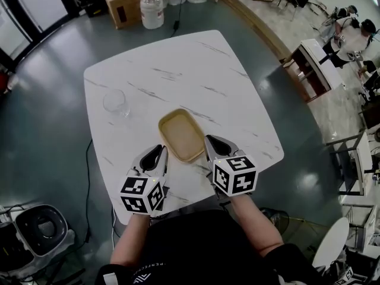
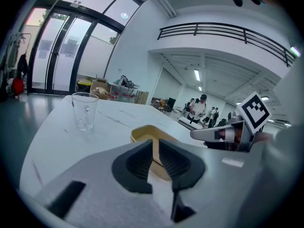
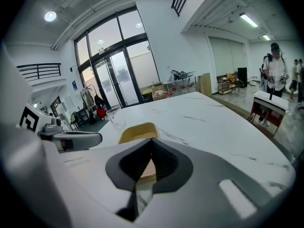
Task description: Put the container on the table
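A shallow tan container (image 1: 181,135) lies flat on the white marble table (image 1: 196,64), near its front edge. My left gripper (image 1: 159,151) hovers just off the container's near left corner, not touching it. In the left gripper view its jaws stand a narrow slit apart with nothing between them, and the container (image 2: 142,133) shows beyond. My right gripper (image 1: 211,140) sits beside the container's near right corner, also apart from it. In the right gripper view its pads meet at the tips and hold nothing, with the container (image 3: 137,132) ahead.
An empty clear glass mug (image 1: 116,103) stands on the table, left of the container. A cardboard box (image 1: 122,5) and water bottles (image 1: 151,8) sit on the floor beyond the table. A grey appliance (image 1: 41,230) is at lower left, desks at right.
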The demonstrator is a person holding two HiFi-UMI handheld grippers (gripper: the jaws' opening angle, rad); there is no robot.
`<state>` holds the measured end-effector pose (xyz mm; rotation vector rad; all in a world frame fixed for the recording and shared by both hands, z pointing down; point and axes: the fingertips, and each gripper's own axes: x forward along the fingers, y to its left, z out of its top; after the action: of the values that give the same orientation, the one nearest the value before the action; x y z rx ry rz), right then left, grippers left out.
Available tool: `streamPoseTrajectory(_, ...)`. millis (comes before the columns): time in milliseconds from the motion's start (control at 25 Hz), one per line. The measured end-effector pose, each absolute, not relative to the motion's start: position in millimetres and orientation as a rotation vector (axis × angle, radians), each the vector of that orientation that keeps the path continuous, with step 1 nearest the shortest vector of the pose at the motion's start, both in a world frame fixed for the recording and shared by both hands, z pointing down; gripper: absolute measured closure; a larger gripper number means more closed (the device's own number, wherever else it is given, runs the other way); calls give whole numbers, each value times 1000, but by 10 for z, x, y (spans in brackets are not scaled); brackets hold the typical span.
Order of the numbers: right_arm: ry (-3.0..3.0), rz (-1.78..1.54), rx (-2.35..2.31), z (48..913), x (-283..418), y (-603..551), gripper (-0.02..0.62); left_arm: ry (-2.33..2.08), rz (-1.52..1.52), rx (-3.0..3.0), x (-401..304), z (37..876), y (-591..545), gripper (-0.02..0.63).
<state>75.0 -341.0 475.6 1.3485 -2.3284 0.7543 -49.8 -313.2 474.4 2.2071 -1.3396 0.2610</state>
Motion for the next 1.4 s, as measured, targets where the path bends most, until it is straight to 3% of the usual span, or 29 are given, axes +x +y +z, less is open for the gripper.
streamPoseTrajectory(200,-2355,738,1373,4662,700,-3183,600,-1306,288,2240,-488,4724,-2939,614)
streamPoseTrajectory(1400,-2347,793,1366,4785,498,-2141,600,-1089,403,2328,-331,4857,-2079,614)
